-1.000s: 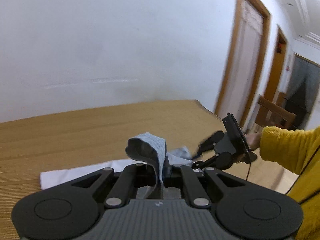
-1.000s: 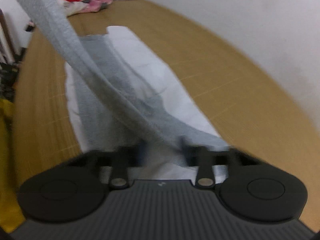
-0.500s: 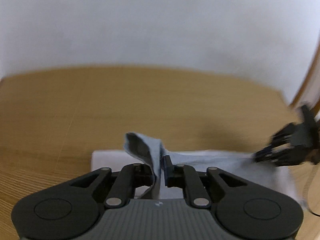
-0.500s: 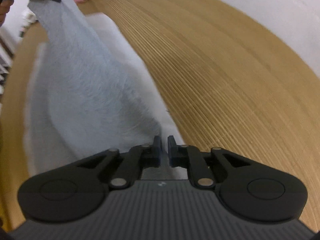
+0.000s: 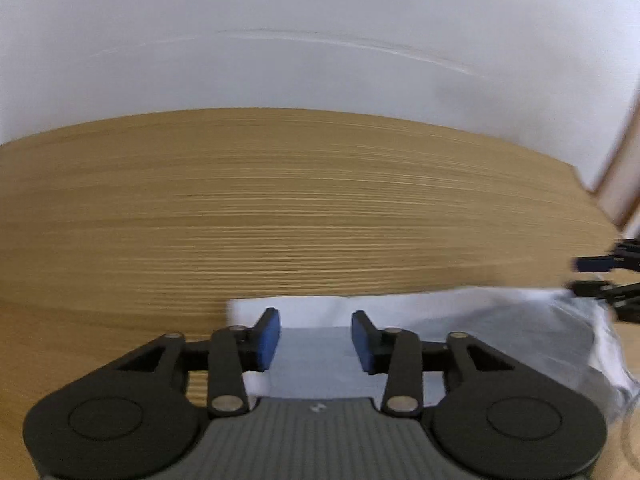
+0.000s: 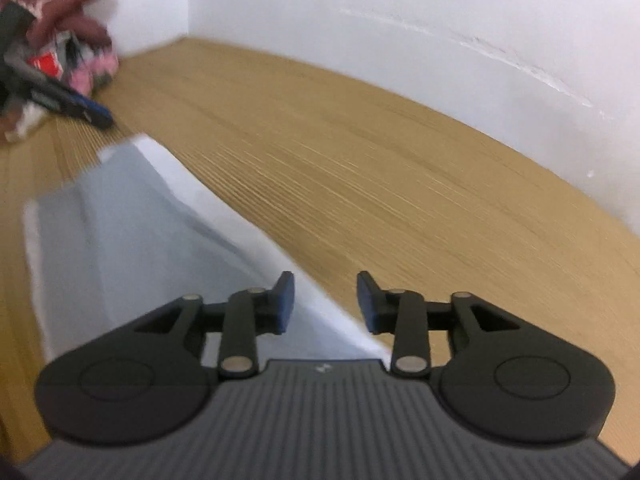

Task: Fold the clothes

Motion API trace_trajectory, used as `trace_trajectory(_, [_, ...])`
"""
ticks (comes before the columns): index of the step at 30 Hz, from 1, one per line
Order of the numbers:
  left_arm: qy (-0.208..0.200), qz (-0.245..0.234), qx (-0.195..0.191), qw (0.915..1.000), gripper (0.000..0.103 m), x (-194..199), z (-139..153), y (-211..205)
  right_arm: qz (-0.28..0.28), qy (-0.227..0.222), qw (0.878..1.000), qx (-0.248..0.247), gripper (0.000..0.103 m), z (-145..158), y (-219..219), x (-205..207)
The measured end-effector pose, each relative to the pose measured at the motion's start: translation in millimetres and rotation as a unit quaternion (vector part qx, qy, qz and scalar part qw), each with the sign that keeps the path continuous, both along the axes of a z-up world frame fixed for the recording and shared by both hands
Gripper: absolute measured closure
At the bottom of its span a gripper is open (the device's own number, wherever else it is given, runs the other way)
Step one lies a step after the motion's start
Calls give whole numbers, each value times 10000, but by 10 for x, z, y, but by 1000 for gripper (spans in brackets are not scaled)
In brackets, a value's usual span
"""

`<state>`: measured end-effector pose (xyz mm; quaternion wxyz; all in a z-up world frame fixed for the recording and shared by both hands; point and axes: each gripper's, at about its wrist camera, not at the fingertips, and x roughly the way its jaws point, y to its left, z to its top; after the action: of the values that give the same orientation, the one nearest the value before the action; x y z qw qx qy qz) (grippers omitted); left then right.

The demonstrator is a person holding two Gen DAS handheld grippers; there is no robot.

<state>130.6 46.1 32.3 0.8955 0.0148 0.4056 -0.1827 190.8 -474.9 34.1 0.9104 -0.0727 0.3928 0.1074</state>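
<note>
Blur: far clothes pile point(image 6: 60, 52) is smearing — items indistinct.
Left gripper point(image 5: 314, 338): hovering over grey garment point(image 5: 316, 364), jaws apart.
Right gripper point(image 6: 325, 300): hovering at garment edge — jaws apart.

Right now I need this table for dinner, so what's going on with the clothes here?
A person is folding clothes with two handheld grippers. The grey-and-white garment lies flat on the wooden table. The left gripper and the right gripper are both open and hold nothing, hovering at opposite ends of it. A pile of other clothes waits in the far corner by the wall.
</note>
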Motion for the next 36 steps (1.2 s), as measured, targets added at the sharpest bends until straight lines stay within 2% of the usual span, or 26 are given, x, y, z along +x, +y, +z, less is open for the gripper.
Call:
trace_trajectory(3, [131, -433, 187, 9988, 52, 46, -249, -186, -226, -228, 9990, 296, 64, 0, 323, -138])
trace_trajectory(6, [493, -376, 386, 9973, 49, 141, -536, -176, -723, 112, 9964, 433, 64, -238, 574, -69])
trace_trajectory(8, [557, -282, 436, 9971, 45, 154, -648, -104, -1163, 350, 9923, 259, 64, -336, 727, -75])
trace_trajectory(9, [537, -344, 432, 9970, 35, 142, -653, -108, -1312, 380, 9905, 138, 63, -377, 794, -68])
trace_trajectory(10, [502, -404, 451, 9969, 33, 128, -656, -117, -1439, 363, 9889, 75, 61, -374, 839, -66])
trace_trajectory(12, [442, -466, 645, 9959, 32, 95, -641, -151, -1690, 320, 9851, -40, 61, -357, 923, -64])
trace_trajectory(15, [502, -354, 807, 9948, 29, -23, -544, -250, -2069, 230, 9781, 22, 60, -180, 977, -172])
trace_trajectory(16, [519, -242, 797, 9952, 25, -32, -498, -277, -2195, 199, 9754, 45, 60, -120, 994, -210])
trace_trajectory(19, [537, 51, 721, 9959, 24, -205, -304, -296, -2363, 172, 9715, 122, 60, -4, 1130, -435])
trace_trajectory(23, [421, 280, 754, 9959, 21, -448, -142, -226, -2259, 149, 9739, 143, 60, 47, 1303, -790])
trace_trajectory(25, [393, 456, 959, 9936, 21, -526, -166, -287, -2104, 184, 9773, 189, 54, 30, 1428, -964])
trace_trajectory(28, [511, 836, 1148, 9885, 21, -692, -156, -259, -1819, 195, 9828, 240, 51, -19, 1619, -1171])
trace_trajectory(30, [618, 1007, 1120, 9867, 21, -830, -125, -162, -1632, 158, 9860, 292, 51, -36, 1735, -1288])
trace_trajectory(33, [756, 1149, 1127, 9841, 21, -993, -70, 15, -1337, -17, 9896, 526, 51, -89, 1945, -1361])
trace_trajectory(36, [737, 1208, 1304, 9813, 21, -1101, 19, 181, -1058, -88, 9927, 575, 51, -54, 2186, -1387])
